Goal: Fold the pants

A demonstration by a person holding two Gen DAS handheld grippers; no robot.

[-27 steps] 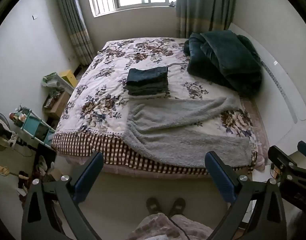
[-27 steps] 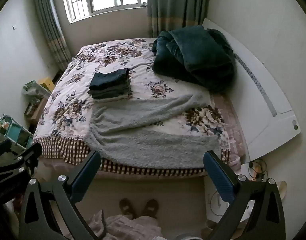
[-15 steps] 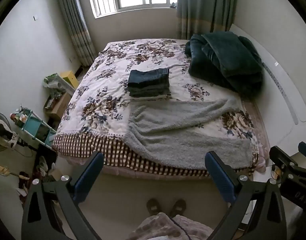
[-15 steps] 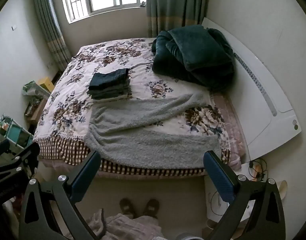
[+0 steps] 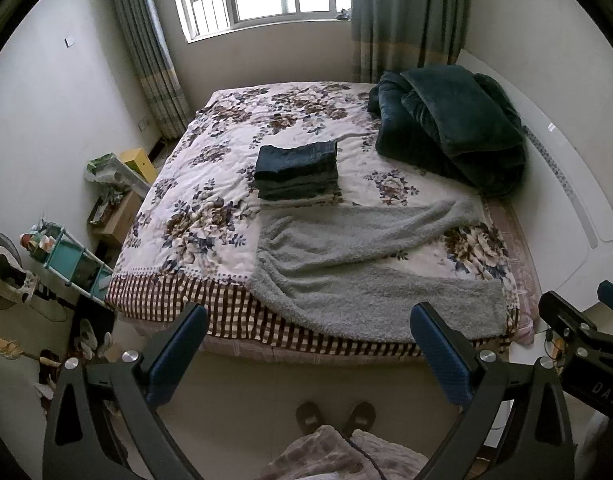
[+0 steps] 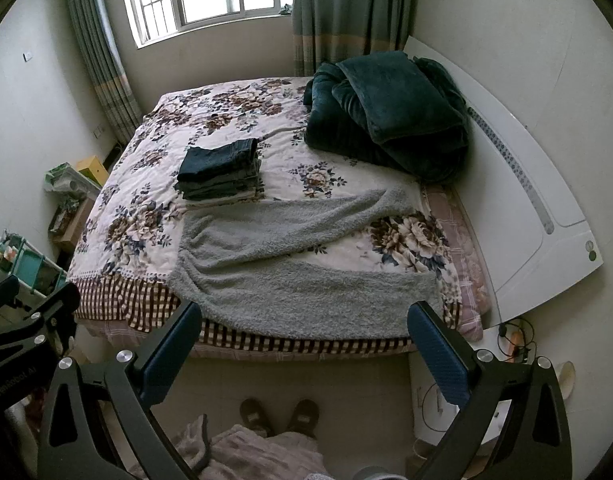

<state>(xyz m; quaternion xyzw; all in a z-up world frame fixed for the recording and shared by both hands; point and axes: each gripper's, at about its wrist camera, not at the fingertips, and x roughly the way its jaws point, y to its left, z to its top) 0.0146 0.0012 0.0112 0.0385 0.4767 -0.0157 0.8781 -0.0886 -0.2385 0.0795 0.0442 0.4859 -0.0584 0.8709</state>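
Observation:
Grey fleece pants [image 5: 358,268] lie spread on the near side of the bed, legs pointing right, waist hanging over the near edge; they also show in the right wrist view [image 6: 298,264]. A stack of folded dark pants [image 5: 296,170] sits mid-bed behind them, also in the right wrist view [image 6: 220,170]. My left gripper [image 5: 308,354] is open and empty, held above the floor short of the bed. My right gripper [image 6: 304,354] is open and empty, at like height to its right.
A floral quilt [image 5: 210,216] covers the bed. A bundled dark green blanket [image 5: 450,128] lies at the far right by the white headboard [image 6: 538,216]. A teal rack [image 5: 66,264] and boxes stand left. The person's slippers [image 5: 334,416] stand on the floor below.
Both grippers have drawn back and up slightly, so the bed sits a little lower and farther in view. Nothing on the bed has moved.

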